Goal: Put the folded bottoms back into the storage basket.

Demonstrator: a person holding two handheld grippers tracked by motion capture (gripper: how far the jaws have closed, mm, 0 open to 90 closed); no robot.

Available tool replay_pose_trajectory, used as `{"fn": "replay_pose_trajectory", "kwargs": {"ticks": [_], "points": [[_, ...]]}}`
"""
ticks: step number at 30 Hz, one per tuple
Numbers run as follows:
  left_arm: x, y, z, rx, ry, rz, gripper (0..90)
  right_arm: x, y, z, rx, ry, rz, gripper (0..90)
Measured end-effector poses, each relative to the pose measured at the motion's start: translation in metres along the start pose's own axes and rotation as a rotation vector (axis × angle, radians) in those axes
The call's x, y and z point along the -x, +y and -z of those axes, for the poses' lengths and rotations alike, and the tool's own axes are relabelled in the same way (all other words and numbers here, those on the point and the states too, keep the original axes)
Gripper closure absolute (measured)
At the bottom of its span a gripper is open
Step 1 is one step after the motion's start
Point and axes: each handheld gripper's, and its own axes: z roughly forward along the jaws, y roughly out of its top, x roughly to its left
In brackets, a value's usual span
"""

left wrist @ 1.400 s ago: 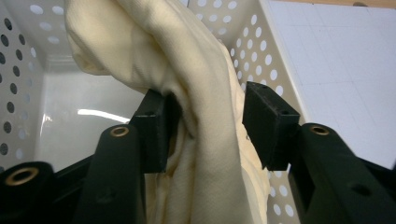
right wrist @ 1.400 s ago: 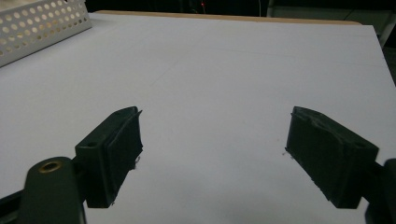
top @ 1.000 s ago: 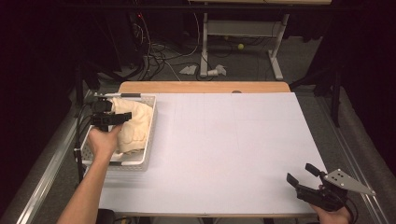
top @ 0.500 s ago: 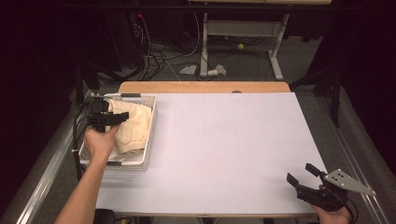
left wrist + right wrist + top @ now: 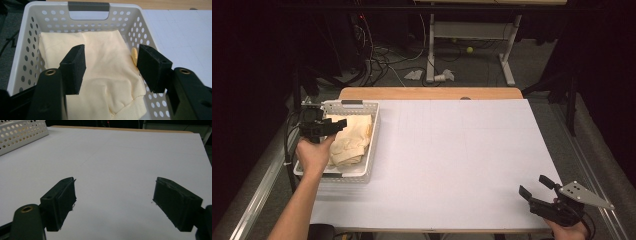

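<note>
My left claw (image 5: 328, 127) hovers over the white perforated basket (image 5: 20, 62) at the counter's (image 5: 452, 160) left edge. Its jaws have just been opening and stand apart above the pale yellow sweatshirt (image 5: 107, 75) folded in the basket, pads clear of the cloth and gripping nothing. My right claw (image 5: 536, 189) sits at the counter's near right corner, jaws wide open and empty over the bare white surface, well apart from the basket.
</note>
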Motion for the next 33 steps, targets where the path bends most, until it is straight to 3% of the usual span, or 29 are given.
{"fn": "replay_pose_trajectory", "kwargs": {"ticks": [22,33], "points": [[0.012,-0.009,0.027,0.066,-0.051,-0.063,37.1,0.000,0.000,0.000,0.000,0.001,0.001,18.6],[0.021,-0.014,0.035,0.082,-0.041,-0.120,35.8,0.000,0.000,0.000,-0.002,0.000,-0.001,18.6]]}}
